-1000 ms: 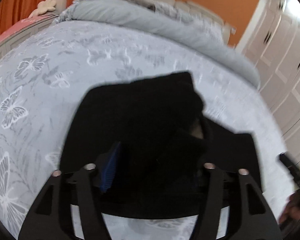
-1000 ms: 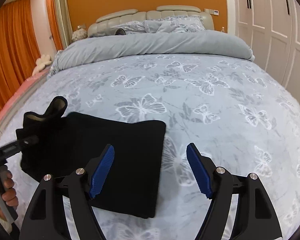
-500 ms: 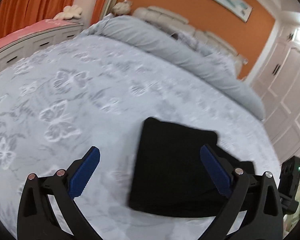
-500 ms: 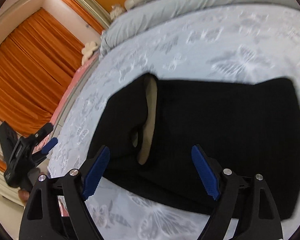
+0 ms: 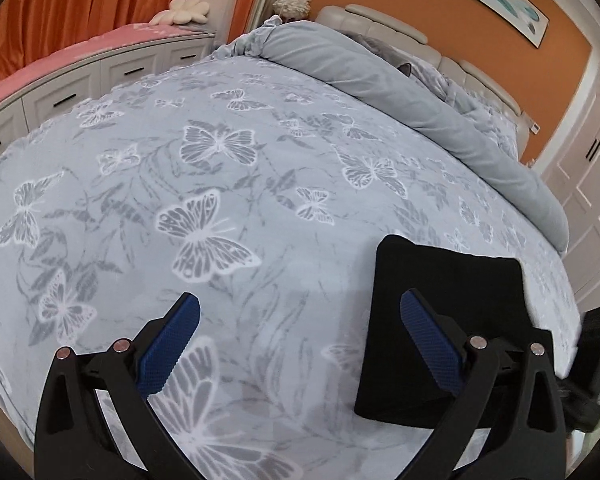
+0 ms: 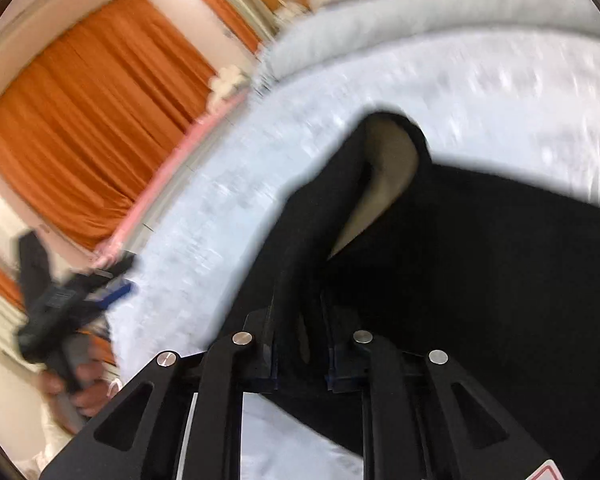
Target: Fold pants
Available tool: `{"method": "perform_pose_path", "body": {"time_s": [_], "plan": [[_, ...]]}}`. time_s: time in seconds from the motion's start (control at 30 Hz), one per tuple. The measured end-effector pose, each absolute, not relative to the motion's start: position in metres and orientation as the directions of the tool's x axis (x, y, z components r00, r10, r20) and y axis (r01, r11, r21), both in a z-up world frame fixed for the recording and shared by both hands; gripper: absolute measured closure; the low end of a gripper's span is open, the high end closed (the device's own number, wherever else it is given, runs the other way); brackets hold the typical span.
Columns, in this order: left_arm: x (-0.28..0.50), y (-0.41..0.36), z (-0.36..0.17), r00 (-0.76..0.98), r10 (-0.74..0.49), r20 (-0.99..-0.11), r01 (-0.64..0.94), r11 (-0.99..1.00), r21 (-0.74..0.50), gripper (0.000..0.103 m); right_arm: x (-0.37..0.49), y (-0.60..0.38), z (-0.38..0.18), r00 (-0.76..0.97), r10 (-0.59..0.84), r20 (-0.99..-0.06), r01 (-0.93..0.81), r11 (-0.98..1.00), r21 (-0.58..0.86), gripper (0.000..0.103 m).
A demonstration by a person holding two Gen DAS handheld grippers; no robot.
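While your right gripper (image 6: 300,344) has just been closing, its jaws now pinch a raised edge of the black pants (image 6: 480,260). Left gripper (image 5: 300,340): wide open, empty, over bare bedspread (image 5: 220,160). Pants lie folded to its right, nearest your right hand, long axis across the bed.

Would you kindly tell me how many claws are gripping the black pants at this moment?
1. The right claw has just closed on a raised fold of the black pants. The left claw hangs wide open above the butterfly bedspread, beside the pants, holding nothing.
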State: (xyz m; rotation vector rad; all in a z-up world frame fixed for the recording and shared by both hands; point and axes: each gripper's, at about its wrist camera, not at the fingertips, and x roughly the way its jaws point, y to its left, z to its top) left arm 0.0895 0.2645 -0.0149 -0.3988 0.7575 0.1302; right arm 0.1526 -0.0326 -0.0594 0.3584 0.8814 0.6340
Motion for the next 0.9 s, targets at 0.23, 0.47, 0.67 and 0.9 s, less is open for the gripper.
{"method": "perform_pose_path", "body": {"time_s": [0.23, 0.47, 0.67, 0.9], "plan": [[0.095, 0.213, -0.005, 0.742, -0.087, -0.665, -0.148, 0.946, -0.29, 0.005, 0.116, -0.111, 0.026, 0.643, 0.566, -0.516, -0.389, 0.822, 0.416, 0.089], [0.098, 0.14, -0.013, 0.71, -0.166, -0.685, -0.011, 0.969, -0.246, 0.005, 0.113, -0.215, -0.052, 0.586, 0.279, -0.761, -0.103, 0.957, 0.272, 0.085], [0.105, 0.09, -0.025, 0.651, -0.25, -0.716, 0.061, 0.958, -0.279, 0.005, 0.11, -0.217, -0.076, 0.569, 0.299, -0.766, -0.129, 0.953, 0.275, 0.079], [0.098, 0.054, -0.036, 0.629, -0.251, -0.736, 0.14, 0.968, -0.21, 0.005, 0.111, -0.231, -0.09, 0.536, 0.348, -0.769, -0.101, 0.931, 0.351, 0.074]]}}
